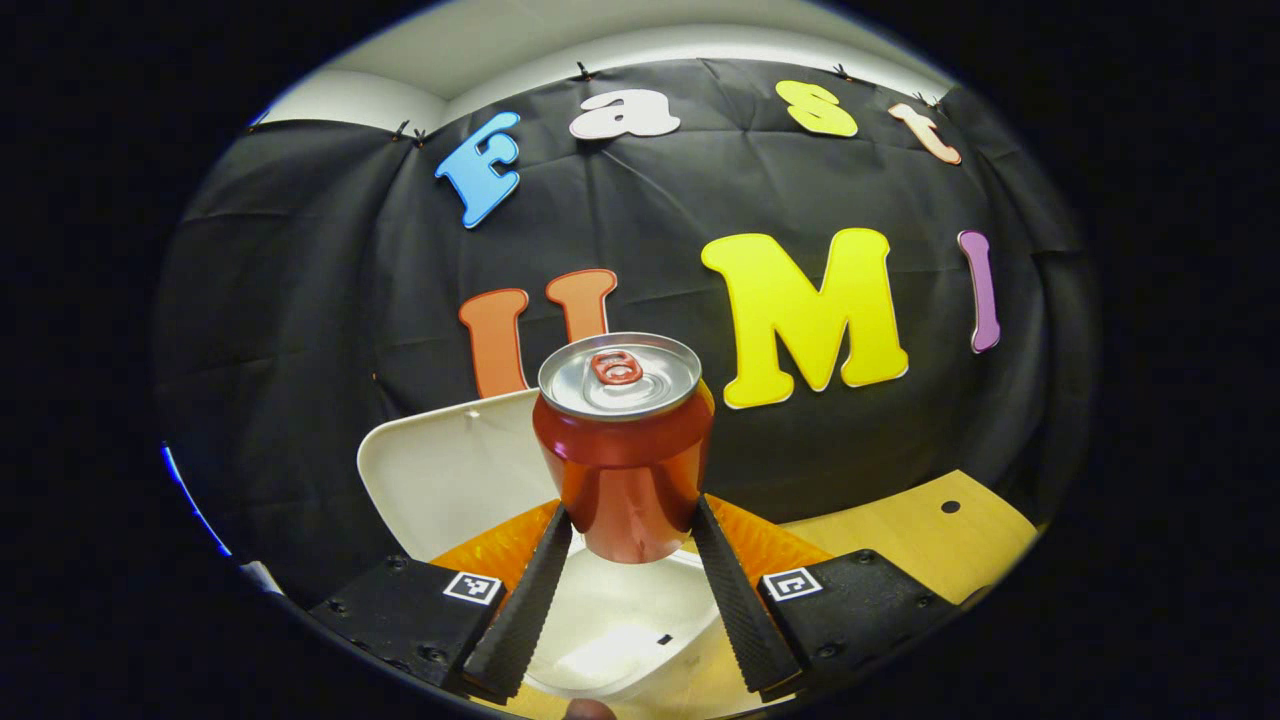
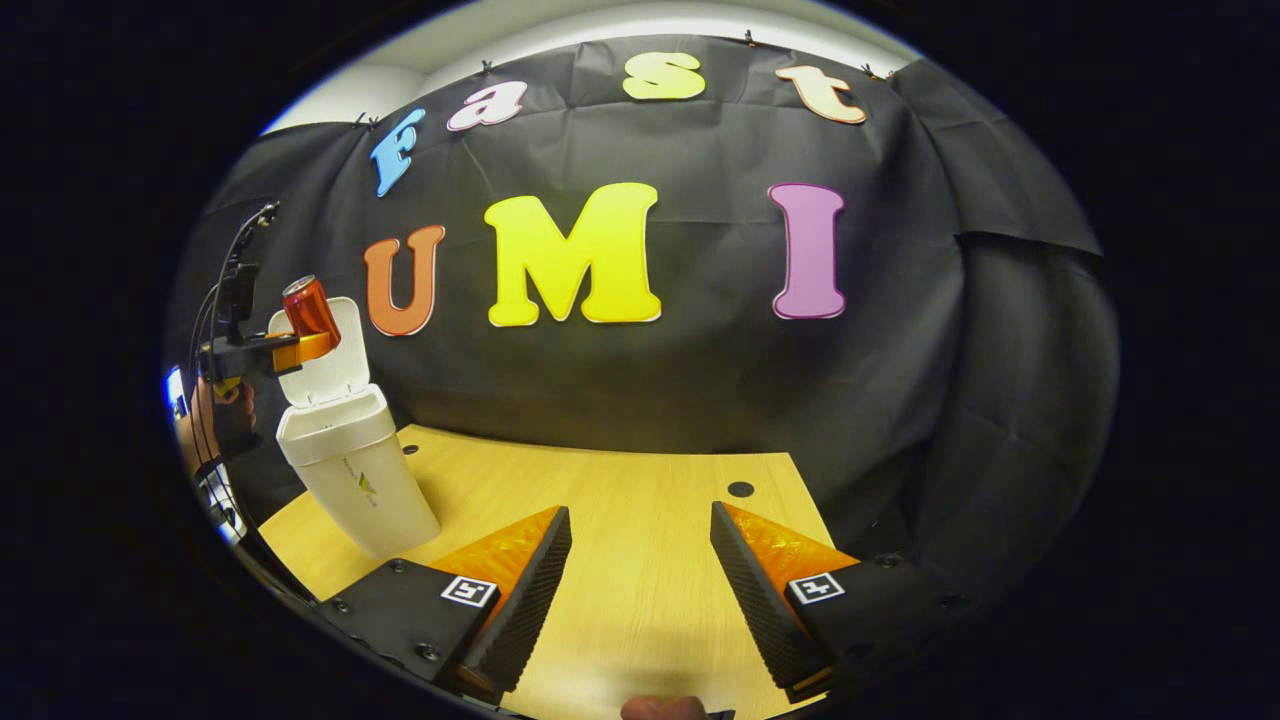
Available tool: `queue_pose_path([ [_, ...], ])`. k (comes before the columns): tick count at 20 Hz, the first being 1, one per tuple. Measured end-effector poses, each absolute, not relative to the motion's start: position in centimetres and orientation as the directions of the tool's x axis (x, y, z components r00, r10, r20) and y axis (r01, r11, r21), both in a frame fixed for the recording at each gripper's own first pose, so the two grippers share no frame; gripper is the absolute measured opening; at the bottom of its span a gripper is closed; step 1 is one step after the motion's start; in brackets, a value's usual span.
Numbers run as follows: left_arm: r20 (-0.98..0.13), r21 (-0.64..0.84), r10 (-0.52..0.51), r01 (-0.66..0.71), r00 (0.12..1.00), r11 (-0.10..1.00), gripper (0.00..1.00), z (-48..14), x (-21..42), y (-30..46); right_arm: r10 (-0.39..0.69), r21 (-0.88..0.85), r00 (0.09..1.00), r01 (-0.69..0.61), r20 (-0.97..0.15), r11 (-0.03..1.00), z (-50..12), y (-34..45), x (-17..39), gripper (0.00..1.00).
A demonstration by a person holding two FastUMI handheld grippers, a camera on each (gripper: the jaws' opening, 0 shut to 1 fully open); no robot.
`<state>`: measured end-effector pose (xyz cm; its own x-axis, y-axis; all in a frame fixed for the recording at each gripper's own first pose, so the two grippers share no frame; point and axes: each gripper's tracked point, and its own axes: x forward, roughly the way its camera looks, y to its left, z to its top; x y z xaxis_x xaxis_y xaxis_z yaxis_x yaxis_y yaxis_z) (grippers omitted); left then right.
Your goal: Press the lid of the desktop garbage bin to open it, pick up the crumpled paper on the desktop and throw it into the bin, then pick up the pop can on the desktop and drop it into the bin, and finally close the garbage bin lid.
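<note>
In the left gripper view my left gripper (image 1: 628, 520) has both fingers pressed against the sides of the pop can (image 1: 625, 440), which stands upright between them, its silver top and pull tab facing up. I am holding it in the air above the garbage bin (image 1: 615, 630), whose open white mouth lies straight below the can; the raised lid (image 1: 455, 475) stands up just behind and to the left of it. A strip of the wooden desktop (image 1: 920, 535) shows to the right. In the right gripper view my right gripper (image 2: 640, 575) is spread wide with nothing between its fingers, low over the bare desktop (image 2: 620, 520). Far to the left there I see the bin (image 2: 355, 465) standing on the desk with its lid (image 2: 325, 360) tipped up, the can (image 2: 309, 307) held just above its opening by the other gripper, and a hand (image 2: 215, 410) behind that gripper.
</note>
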<state>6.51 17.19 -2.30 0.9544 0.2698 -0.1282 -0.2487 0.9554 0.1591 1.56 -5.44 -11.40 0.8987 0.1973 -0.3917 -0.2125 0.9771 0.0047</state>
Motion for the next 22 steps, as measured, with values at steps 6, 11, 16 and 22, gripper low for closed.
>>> queue_pose_path([
  [6,-0.198,0.128,0.336,-0.316,0.921,0.940,0.80,-6.0,6.5,21.2,0.234,-0.019,0.884,-0.263,-0.404,0.965,-11.8,-2.4,2.3,0.90],
  [11,-0.252,0.113,0.354,-0.336,0.901,0.935,0.83,-9.1,7.0,22.3,0.234,-0.029,0.879,-0.270,-0.414,0.962,-12.1,-1.2,2.8,0.90],
  [16,-0.231,0.143,0.375,-0.350,0.898,0.926,0.91,-8.1,6.8,21.9,0.240,-0.030,0.874,-0.278,-0.423,0.960,-12.5,-0.4,2.6,0.90],
  [22,-0.075,0.154,0.438,-0.424,0.896,0.893,0.93,-0.8,5.3,18.8,0.249,-0.020,0.873,-0.284,-0.419,0.959,-12.3,-0.3,2.5,0.90],
])
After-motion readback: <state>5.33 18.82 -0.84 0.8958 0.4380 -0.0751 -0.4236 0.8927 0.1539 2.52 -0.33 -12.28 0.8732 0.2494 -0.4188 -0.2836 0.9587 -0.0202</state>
